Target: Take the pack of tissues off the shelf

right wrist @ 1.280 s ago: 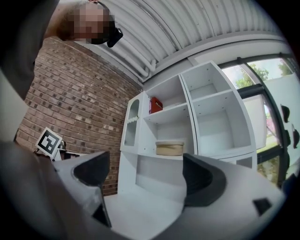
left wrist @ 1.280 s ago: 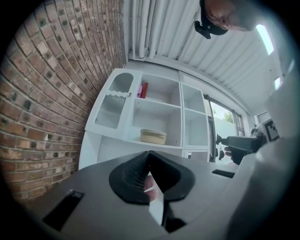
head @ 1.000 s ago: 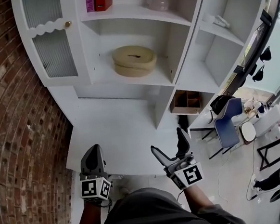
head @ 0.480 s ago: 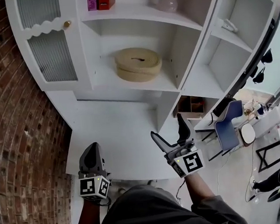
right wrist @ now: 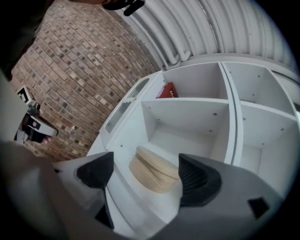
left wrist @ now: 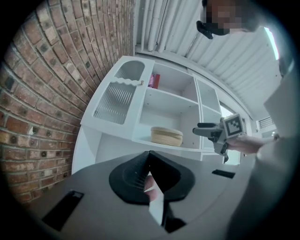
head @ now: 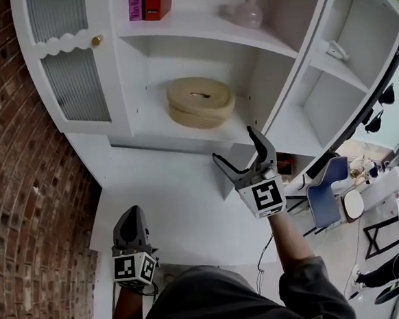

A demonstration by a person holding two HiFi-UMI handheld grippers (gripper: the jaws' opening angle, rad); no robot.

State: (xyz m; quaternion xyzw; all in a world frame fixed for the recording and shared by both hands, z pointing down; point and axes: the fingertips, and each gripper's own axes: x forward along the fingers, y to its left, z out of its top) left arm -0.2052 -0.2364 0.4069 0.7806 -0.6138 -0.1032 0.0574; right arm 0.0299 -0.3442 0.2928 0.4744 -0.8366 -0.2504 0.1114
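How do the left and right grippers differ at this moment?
The black left gripper has its fingers together; the black right gripper has fingers wide apart, closing slightly, on nothing. The left hangs low beside the person's body; the right is raised toward the white shelf bearing the round tan pack. Both are two-fingered and aimed at that shelf.

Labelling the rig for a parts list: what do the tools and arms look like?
Left tool and right tool: grey bodies, black jaws, each with a white cube bearing black square markers. Thin cable under the right; dark sleeve.
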